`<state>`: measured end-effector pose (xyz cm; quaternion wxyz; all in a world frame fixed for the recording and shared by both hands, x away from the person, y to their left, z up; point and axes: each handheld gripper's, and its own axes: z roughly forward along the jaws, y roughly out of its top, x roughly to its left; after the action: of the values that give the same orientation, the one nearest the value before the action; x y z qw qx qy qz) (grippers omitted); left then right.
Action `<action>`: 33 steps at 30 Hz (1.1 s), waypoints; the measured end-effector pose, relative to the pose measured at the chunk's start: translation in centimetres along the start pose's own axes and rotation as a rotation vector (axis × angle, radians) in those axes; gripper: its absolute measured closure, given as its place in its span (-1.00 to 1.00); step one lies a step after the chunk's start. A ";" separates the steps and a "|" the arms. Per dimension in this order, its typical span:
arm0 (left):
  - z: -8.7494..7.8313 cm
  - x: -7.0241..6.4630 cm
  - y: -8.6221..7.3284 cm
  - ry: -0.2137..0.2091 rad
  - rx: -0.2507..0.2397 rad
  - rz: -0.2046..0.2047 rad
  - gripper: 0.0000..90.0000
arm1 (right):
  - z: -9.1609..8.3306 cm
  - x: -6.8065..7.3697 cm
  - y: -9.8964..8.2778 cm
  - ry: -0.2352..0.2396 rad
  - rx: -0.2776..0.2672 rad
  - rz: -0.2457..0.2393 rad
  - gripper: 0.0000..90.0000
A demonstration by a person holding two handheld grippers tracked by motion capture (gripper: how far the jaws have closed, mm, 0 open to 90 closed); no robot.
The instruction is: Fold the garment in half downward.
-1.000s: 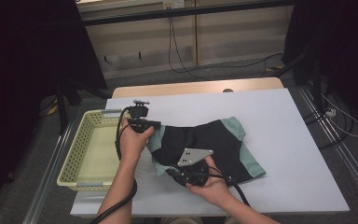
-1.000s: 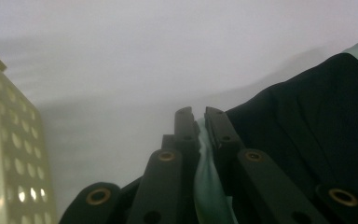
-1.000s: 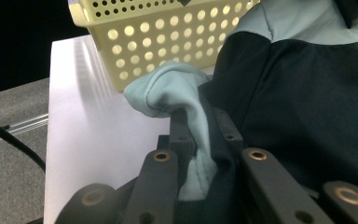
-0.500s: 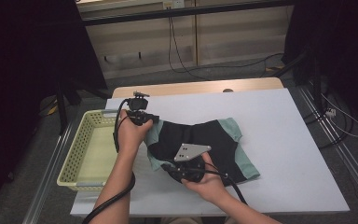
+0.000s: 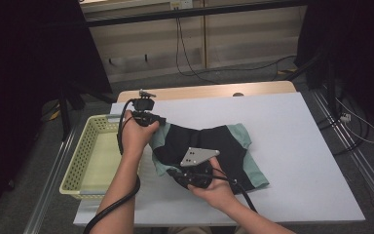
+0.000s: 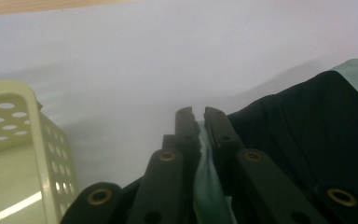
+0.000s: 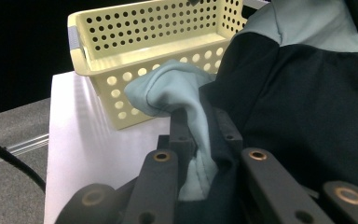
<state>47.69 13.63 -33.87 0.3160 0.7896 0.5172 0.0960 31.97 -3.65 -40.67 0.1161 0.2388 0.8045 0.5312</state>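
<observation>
- A person at a white table [image 5: 297, 146] works a black and mint-green shirt [image 5: 224, 146] with a two-jaw gripper in each hand.
- The left gripper [image 6: 196, 119] has its jaws drawn narrow, pinching a mint-green fold of the shirt that runs up between them; the black body of the garment lies just to the right of its jaws.
- The right gripper [image 7: 200, 123] is likewise clamped on the shirt, a mint-green sleeve bunched between its jaws and spilling over the tips.
- From the high view, the left gripper [image 5: 148, 117] grips the shirt's far-left corner and the right gripper [image 5: 192, 175] its near-left edge, the cloth spread away to their right.
- A pale yellow perforated basket [image 5: 85, 161] stands just beyond the right gripper's jaws and close beside the left gripper, at the table's left edge.
</observation>
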 end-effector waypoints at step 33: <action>-0.7 1.3 0.8 0.029 0.056 -0.001 0.89 | 1.2 0.6 1.0 0.001 -0.015 -0.026 0.83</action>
<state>48.58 14.81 -33.07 0.2864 0.7963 0.5246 0.0929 32.24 -2.02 -40.17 0.1243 0.2271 0.8037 0.5357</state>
